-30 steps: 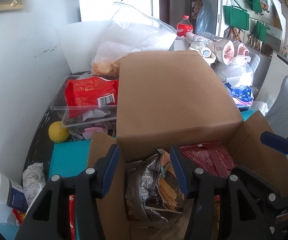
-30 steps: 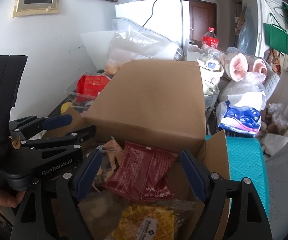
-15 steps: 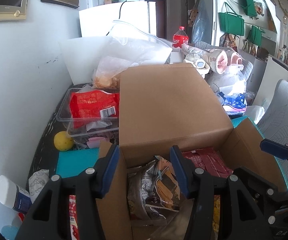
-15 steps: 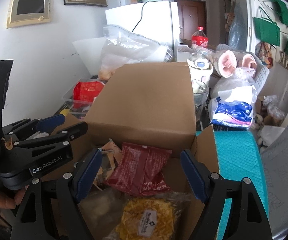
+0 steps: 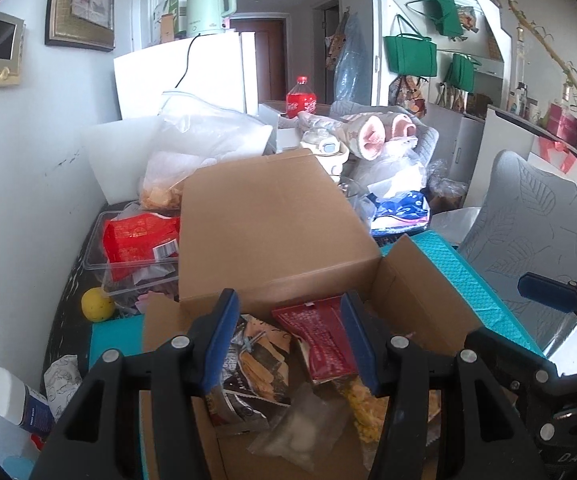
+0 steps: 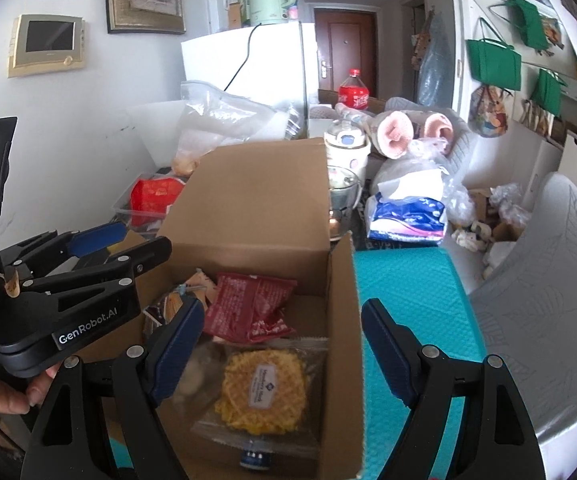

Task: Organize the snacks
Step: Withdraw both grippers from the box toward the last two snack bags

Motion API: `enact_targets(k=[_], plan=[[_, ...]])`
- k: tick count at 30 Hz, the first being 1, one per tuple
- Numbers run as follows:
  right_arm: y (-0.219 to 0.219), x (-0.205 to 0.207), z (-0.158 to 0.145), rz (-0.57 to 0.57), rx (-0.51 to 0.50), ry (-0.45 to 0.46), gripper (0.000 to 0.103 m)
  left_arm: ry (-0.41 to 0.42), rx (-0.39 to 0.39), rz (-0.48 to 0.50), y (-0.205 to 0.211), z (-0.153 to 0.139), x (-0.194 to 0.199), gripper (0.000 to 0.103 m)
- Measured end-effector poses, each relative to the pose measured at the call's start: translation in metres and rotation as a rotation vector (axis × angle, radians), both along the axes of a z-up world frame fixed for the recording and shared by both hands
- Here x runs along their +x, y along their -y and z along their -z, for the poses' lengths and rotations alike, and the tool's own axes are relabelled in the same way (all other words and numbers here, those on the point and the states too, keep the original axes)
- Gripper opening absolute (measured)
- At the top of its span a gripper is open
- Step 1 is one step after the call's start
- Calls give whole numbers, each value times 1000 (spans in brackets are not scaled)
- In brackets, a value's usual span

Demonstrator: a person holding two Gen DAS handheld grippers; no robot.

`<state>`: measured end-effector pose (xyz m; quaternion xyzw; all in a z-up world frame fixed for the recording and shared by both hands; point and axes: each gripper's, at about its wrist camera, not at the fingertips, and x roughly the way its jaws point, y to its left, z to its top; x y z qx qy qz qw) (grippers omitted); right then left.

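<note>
Since the earlier frames both grippers have drawn back and up from the cardboard box [image 5: 276, 224]; more of its inside and more of the room now show. Jaw spacing unchanged.

Left gripper [image 5: 286, 336]: jaws released, nothing between the pads, poised above the snacks in the box. A dark crumpled snack bag [image 5: 248, 368] lies below the left jaw, a red packet [image 5: 320, 340] below the right jaw.

Right gripper [image 6: 280, 344]: jaws released and wide, straddling the box's right wall. Between them lies a clear-wrapped yellow waffle [image 6: 262, 390]; label too small to read.

"GenRobot.AI" printed on the left gripper's side. Red cola bottle [image 6: 353, 90] far ahead.

Box sits on a teal mat [image 6: 412, 300] on a cluttered counter against a white wall.
</note>
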<state>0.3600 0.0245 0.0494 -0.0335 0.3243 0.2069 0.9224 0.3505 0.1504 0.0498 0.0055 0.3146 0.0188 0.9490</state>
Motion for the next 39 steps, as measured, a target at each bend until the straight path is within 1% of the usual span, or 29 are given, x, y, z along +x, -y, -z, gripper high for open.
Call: enact_targets(k=[4, 7, 11, 14, 21, 27, 29, 31, 34, 39], plan=[[19, -19, -7, 50, -17, 16, 82, 10, 5, 55, 21, -4, -10, 53], [32, -31, -11, 93, -26, 22, 82, 10, 1, 118, 38, -4, -18, 53], [51, -46, -12, 154, -32, 23, 82, 4, 8, 195, 61, -3, -27, 53], [65, -59, -11, 200, -31, 21, 82, -6, -6, 251, 78, -2, -36, 53], [108, -93, 0, 335, -27, -12, 82, -10, 4, 379, 123, 4, -64, 53], [137, -120, 12, 420, -47, -50, 82, -21, 13, 485, 161, 16, -91, 53], [146, -129, 14, 445, -47, -59, 82, -29, 31, 530, 175, 21, -100, 53], [154, -138, 17, 469, -45, -67, 82, -39, 66, 564, 188, 28, -107, 53], [163, -149, 22, 495, -45, -75, 82, -49, 81, 595, 200, 34, -115, 53], [179, -168, 33, 516, -27, -96, 82, -49, 69, 620, 212, 37, -126, 53]])
